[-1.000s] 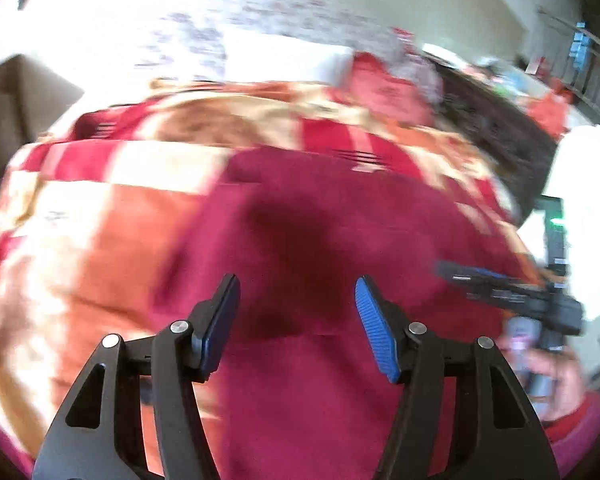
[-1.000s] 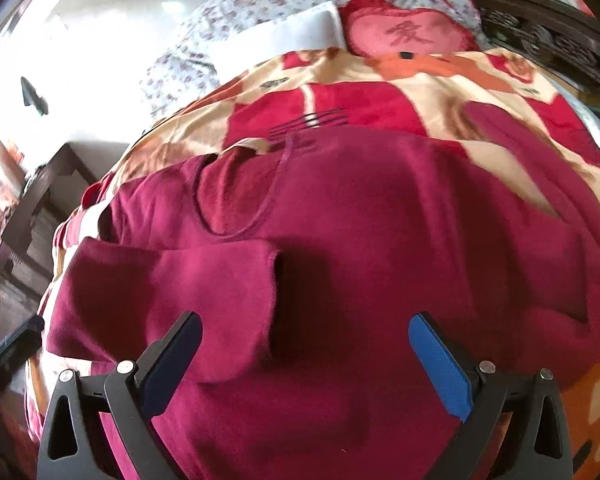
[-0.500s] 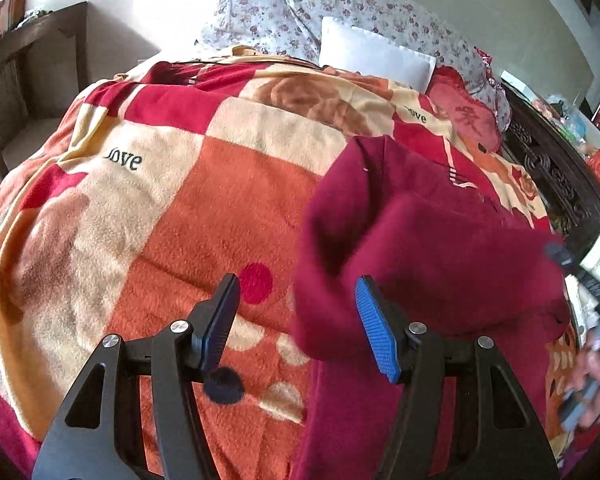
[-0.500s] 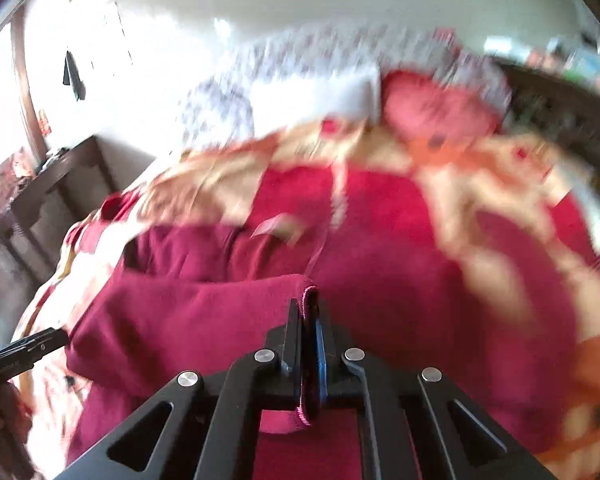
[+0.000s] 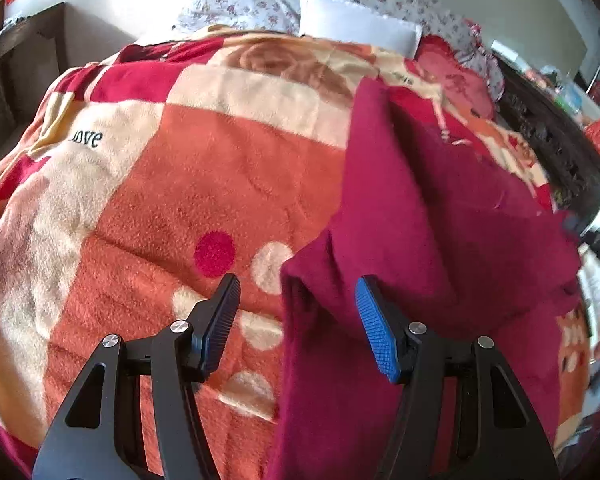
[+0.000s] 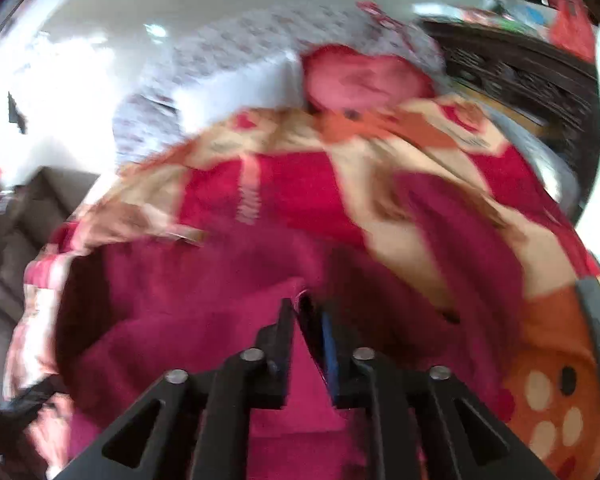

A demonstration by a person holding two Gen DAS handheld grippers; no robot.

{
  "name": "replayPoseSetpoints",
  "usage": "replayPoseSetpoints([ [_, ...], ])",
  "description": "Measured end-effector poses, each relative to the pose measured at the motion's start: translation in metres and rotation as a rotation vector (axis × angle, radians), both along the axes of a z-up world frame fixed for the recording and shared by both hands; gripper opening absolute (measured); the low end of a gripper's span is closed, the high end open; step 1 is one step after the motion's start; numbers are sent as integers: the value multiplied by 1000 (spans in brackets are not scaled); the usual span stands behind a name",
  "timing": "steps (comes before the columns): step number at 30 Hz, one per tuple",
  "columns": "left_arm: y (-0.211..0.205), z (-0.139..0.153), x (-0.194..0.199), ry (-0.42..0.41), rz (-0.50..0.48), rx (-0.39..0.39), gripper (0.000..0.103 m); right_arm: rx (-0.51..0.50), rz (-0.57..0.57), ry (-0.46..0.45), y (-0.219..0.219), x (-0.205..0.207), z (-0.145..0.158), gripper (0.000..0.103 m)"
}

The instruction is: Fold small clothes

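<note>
Sweater: a dark red sweater (image 5: pixel 432 240) lies on the blanket (image 5: pixel 172 200) of a bed, toward the right half as the left camera sees it; one flap is lifted and doubled over the body.
Right gripper: the right gripper (image 6: pixel 306 320) has its jaws pressed together on a raised edge of the sweater (image 6: pixel 204 320); the cloth runs up between the fingers; the view is smeared, so which part of the garment this is, cuff or hem, I cannot tell.
Left gripper: the left gripper (image 5: pixel 296 312) hangs with jaws wide and nothing between them; the near left corner of the sweater sits just inside the gap, closer to the blue-padded finger; the other finger is over bare blanket.
Key relation: the sweater's long axis runs from near the camera away toward the pillows; its left edge lies almost in line with the left gripper's reach; the left gripper is the nearer one to that free edge, the right one is already occupied.
Next move, as I judge it: the left jaws need only a small shift to the right to straddle the edge.
Around: a white pillow (image 5: pixel 356 26) and flowered pillows (image 5: pixel 240 0) at the head of the bed; a red cushion (image 5: pixel 456 76) beside them; dark carved furniture (image 5: pixel 552 136) at the right.
In the way: nothing hard lies between jaws and cloth; the plush blanket could get pinched along with the sweater.
</note>
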State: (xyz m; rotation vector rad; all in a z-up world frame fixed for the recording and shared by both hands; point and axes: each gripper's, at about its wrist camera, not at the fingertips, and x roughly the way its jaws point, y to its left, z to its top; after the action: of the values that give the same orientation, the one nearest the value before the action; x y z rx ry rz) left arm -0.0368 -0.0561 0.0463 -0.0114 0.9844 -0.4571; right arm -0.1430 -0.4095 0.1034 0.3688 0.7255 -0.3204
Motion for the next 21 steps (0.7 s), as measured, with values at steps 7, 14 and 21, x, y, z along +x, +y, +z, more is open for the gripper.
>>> replayPoseSetpoints([
  [7,11,-19,28,69,79,-46,60,21,320,-80,84,72,21,60],
  [14,16,-23,32,65,86,-67,60,36,609,-29,166,140,-10,57],
  [21,19,-26,31,57,74,-87,61,101,713,43,186,186,-46,27],
])
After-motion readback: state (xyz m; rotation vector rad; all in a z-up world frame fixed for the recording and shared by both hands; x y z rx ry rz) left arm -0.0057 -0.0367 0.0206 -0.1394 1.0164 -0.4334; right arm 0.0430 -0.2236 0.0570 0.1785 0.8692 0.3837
